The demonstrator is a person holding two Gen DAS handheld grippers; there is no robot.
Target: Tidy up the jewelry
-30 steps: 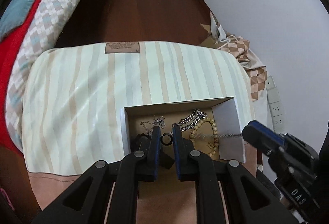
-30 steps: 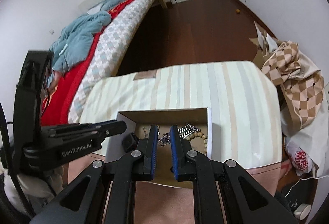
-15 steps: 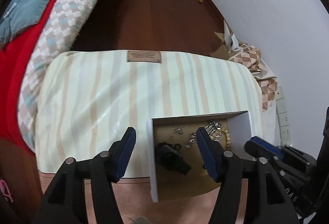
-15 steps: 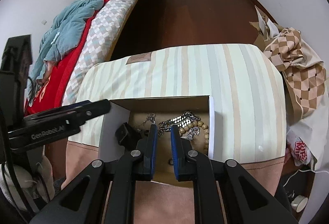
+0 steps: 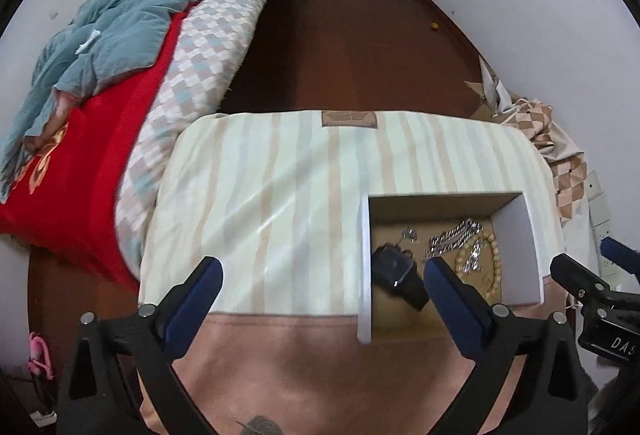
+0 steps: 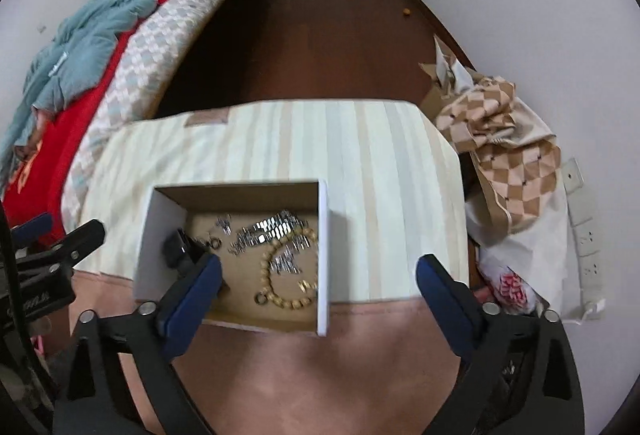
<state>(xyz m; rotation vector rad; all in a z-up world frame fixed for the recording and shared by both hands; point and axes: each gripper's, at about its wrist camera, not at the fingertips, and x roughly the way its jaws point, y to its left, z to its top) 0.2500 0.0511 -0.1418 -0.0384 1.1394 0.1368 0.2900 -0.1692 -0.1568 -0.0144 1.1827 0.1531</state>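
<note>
An open white cardboard box [image 6: 325, 235] [image 5: 365, 247] sits on the striped cushion. Inside lie a silver chain [image 6: 268, 229] [image 5: 452, 237], a wooden bead bracelet [image 6: 280, 297] [image 5: 494, 275], a black watch [image 6: 180, 249] [image 5: 400, 273], a small ring [image 6: 216, 243] and small silver pieces. My left gripper [image 5: 320, 279] is open and empty, raised above the box's left wall. My right gripper [image 6: 318, 277] is open and empty, raised above the box's right wall. Each gripper shows at the edge of the other's view.
The striped cushion [image 5: 280, 195] tops a low pink stool. A bed with red and checked covers [image 5: 120, 95] stands to the left. Checked cloth and bags [image 6: 508, 155] lie by the right wall. Dark wooden floor [image 6: 320, 35] lies beyond.
Both grippers opened wide and rose away from the box. The left one let go of the small ring, and the right one released silver jewelry; these now lie in the box.
</note>
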